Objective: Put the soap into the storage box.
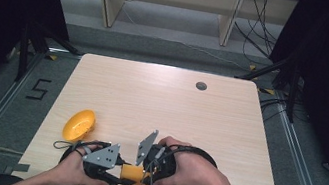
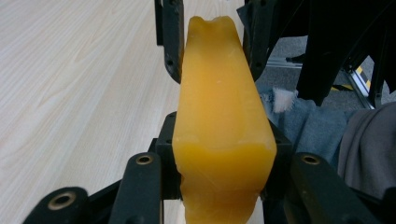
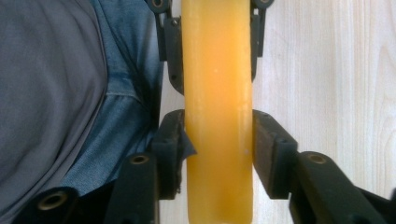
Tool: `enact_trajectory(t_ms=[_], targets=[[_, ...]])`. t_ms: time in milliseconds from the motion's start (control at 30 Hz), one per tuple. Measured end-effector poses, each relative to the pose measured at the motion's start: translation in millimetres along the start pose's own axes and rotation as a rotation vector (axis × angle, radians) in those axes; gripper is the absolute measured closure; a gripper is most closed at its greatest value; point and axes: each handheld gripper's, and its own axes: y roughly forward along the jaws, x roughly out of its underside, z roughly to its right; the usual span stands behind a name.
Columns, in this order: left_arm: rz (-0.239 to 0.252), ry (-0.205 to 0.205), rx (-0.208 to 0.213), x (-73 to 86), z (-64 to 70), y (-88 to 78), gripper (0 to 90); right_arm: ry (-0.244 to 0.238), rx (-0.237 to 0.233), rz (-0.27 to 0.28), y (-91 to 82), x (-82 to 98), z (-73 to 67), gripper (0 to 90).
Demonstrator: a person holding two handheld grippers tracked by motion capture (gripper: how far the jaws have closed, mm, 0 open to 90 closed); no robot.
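1. High view: wooden table [image 1: 165, 108], person's hands at the near edge. Left gripper [image 1: 115, 171] and right gripper [image 1: 148, 170] point at each other, an orange block [image 1: 131, 173] clamped between them just above the near edge. A yellow bowl [image 1: 79, 125] lies tilted on the table, left of centre, just far-left of the left hand [image 1: 72, 171]. Right hand [image 1: 190, 170] wraps its gripper. Small dark round disc [image 1: 201, 85] on the far part of the table, right of centre.
2. Left gripper view: its jaws press both sides of the orange block [image 2: 219, 121], narrow gap, holding it. The other gripper's jaws grip the block's far end. Table to the left, jeans and grey sleeve [image 2: 366, 149] to the right.
3. Right gripper view: jaws closed tight on the orange block [image 3: 218, 116], pads touching both faces. The opposite gripper's jaws pinch the far end. Grey shirt [image 3: 46, 93] and jeans on the left, table on the right.
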Motion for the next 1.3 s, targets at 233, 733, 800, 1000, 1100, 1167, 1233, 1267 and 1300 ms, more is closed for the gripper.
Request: enact_trajectory(t_ms=[233,733,800,1000,1100,1167,1233,1267,1300], targets=[[0.010,-0.033,-0.037,3.5,-1.8,-13.5,60.5,0.069,0.050,0.091,-18.3,13.3,4.5,45.0],[0.104,-0.284,-0.421,31.1,-2.4,-97.1,60.5,0.490,0.334,0.408,-32.6,106.1,10.2,47.5],[0.120,-0.312,-0.505,38.0,-1.2,-110.9,60.5,0.545,0.350,0.413,-26.8,114.6,9.2,47.8],[0.184,-0.427,-0.689,51.1,-0.3,-137.7,60.5,0.652,0.441,0.439,-14.4,134.9,7.5,49.8],[0.228,-0.454,-0.772,52.9,-1.7,-144.9,60.5,0.695,0.455,0.435,-10.9,140.8,8.4,49.7],[0.237,-0.475,-0.821,54.0,-3.6,-147.9,60.5,0.718,0.454,0.436,-8.3,142.7,8.4,49.8],[0.246,-0.533,-0.870,56.4,-6.3,-149.6,60.4,0.730,0.435,0.425,-7.7,142.8,8.5,49.8],[0.246,-0.542,-0.891,57.9,-8.4,-149.9,60.5,0.719,0.444,0.420,-6.7,143.3,9.4,49.8],[0.246,-0.551,-0.907,58.9,-9.8,-149.4,60.4,0.710,0.445,0.421,-6.0,143.3,10.2,49.7]])
